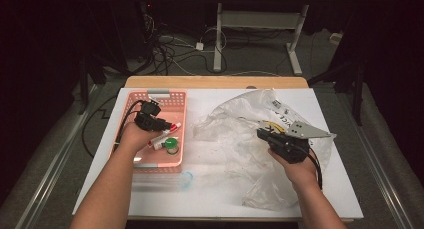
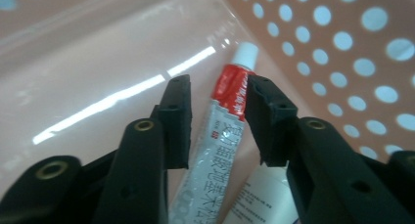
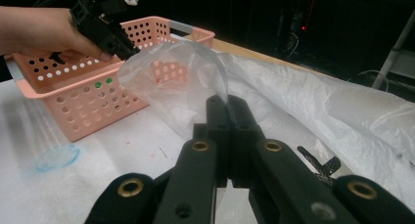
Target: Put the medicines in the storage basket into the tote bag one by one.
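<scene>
Tube handling, and count

Tube (image 2: 222, 136), red shoulder and white cap, lies in the pink basket (image 1: 176, 100) between the parted jaws of the left hand-held gripper (image 2: 218, 111); the right-hand pad is at its shoulder, the other stands clear. Judged light, soft-walled, slick: take it mid-body, not at the cap. Right hand-held gripper (image 3: 227, 104) is clamped on the thin plastic bag (image 1: 235, 124), which looks limp and tearable. Count: one basket, one bag, two tubes; near the left hand-held gripper a green-capped item (image 1: 171, 143).
</scene>
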`<move>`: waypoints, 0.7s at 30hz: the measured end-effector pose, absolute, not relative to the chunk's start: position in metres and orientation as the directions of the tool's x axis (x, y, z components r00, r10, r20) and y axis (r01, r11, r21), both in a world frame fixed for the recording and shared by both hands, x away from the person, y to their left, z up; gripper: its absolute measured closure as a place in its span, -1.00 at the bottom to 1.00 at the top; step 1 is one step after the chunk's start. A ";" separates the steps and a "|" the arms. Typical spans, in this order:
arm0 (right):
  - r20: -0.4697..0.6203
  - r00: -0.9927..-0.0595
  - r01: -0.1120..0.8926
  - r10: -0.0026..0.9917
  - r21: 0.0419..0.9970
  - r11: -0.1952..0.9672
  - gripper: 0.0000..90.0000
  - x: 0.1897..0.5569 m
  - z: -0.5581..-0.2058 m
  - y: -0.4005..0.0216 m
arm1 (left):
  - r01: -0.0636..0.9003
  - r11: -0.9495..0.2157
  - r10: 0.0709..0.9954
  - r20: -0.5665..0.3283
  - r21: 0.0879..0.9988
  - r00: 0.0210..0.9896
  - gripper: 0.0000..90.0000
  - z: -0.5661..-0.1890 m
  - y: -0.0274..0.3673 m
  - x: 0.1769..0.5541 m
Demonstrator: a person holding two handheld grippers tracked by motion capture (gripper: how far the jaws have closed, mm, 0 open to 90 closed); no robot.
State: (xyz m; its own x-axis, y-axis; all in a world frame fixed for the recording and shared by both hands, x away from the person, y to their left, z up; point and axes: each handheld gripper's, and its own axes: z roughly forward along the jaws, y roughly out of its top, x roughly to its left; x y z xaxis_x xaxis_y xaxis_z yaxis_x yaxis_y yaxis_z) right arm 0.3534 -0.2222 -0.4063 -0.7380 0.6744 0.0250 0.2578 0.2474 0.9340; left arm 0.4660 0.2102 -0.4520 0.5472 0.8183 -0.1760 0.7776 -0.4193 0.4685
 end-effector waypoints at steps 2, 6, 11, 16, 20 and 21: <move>0.026 -0.738 0.260 0.674 0.933 0.249 1.00 0.353 -0.407 -0.223 | 0.782 -0.434 0.811 -0.184 0.446 0.555 0.26 -0.457 0.209 0.467; 0.025 -0.738 0.261 0.675 0.933 0.250 1.00 0.354 -0.407 -0.223 | 0.779 -0.466 0.806 -0.162 0.419 0.570 0.26 -0.463 0.204 0.469; 0.027 -0.736 0.260 0.676 0.933 0.247 1.00 0.354 -0.407 -0.224 | 0.781 -0.484 0.818 -0.113 0.395 0.565 0.27 -0.468 0.204 0.470; 0.032 -0.736 0.262 0.676 0.934 0.242 1.00 0.353 -0.407 -0.224 | 0.795 -0.476 0.836 -0.088 0.375 0.542 0.40 -0.467 0.209 0.470; 0.027 -0.738 0.258 0.674 0.935 0.244 1.00 0.353 -0.406 -0.224 | 0.799 -0.470 0.839 -0.090 0.375 0.536 0.47 -0.468 0.212 0.469; 0.031 -0.736 0.260 0.676 0.935 0.240 1.00 0.353 -0.406 -0.224 | 0.799 -0.470 0.839 -0.090 0.375 0.536 0.47 -0.468 0.212 0.468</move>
